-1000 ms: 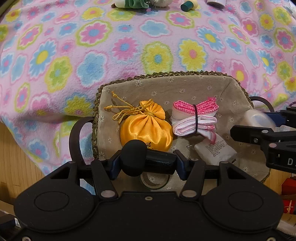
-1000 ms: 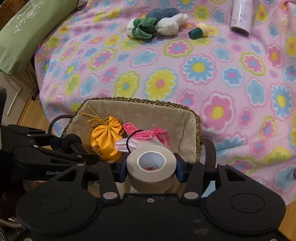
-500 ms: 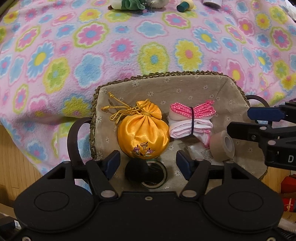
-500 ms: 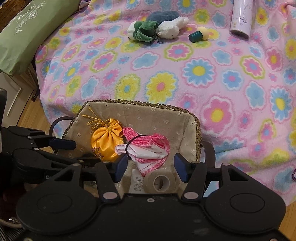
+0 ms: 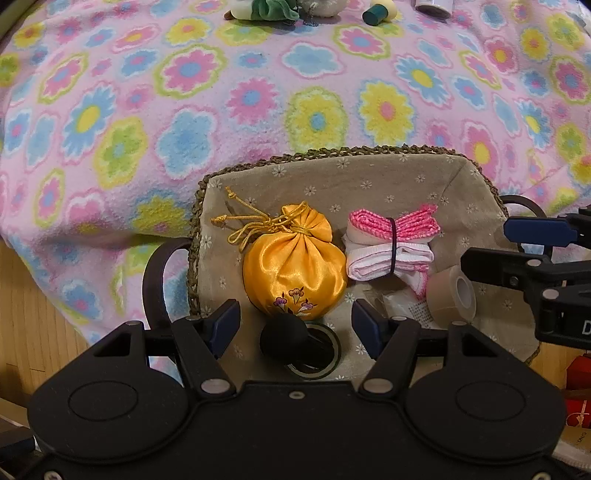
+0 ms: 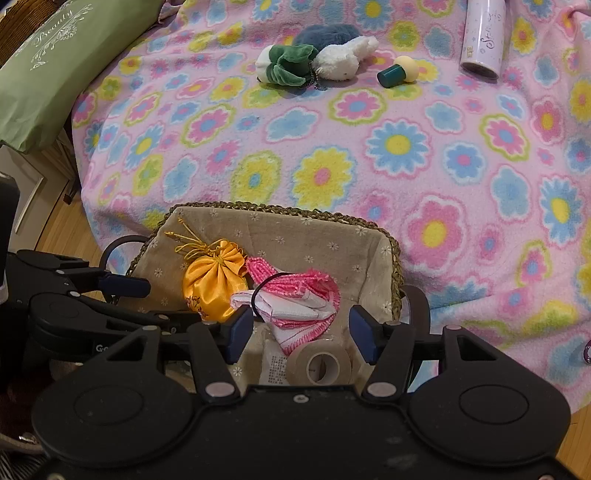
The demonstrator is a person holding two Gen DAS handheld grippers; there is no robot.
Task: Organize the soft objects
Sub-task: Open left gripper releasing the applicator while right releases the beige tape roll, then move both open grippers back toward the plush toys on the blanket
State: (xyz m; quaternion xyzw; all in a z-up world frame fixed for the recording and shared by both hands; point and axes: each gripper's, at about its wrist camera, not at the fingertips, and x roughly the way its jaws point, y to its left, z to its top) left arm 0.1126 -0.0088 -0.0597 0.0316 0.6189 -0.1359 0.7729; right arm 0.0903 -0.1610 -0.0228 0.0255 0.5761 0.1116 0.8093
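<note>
Both grippers point steeply down over the fabric-lined woven basket (image 5: 369,173) at the near edge of the bed. The left gripper (image 5: 295,325) stands open; its jaws have just been opening, and the black round-headed object (image 5: 282,339) lies loose below them on a dark-rimmed ring (image 5: 325,363), clear of both pads. The right gripper (image 6: 301,334) also stands open, jaws just opening further; the beige tape roll (image 6: 319,363) lies released on the basket floor, its hole facing up toward the camera, beside a white printed packet (image 6: 275,365).

Further in, the yellow satin drawstring pouch (image 5: 293,273) sits with its tied neck and cords pointing to the far left corner. Just beside it, the pink-and-white folded cloth bundle (image 5: 391,243), banded in black, runs left to right.

Beyond, on the pink flowered fleece blanket (image 6: 406,155), well apart, lie plush toys (image 6: 314,61), a small green-and-yellow capped item (image 6: 397,72) and a lilac cylinder (image 6: 482,35)
</note>
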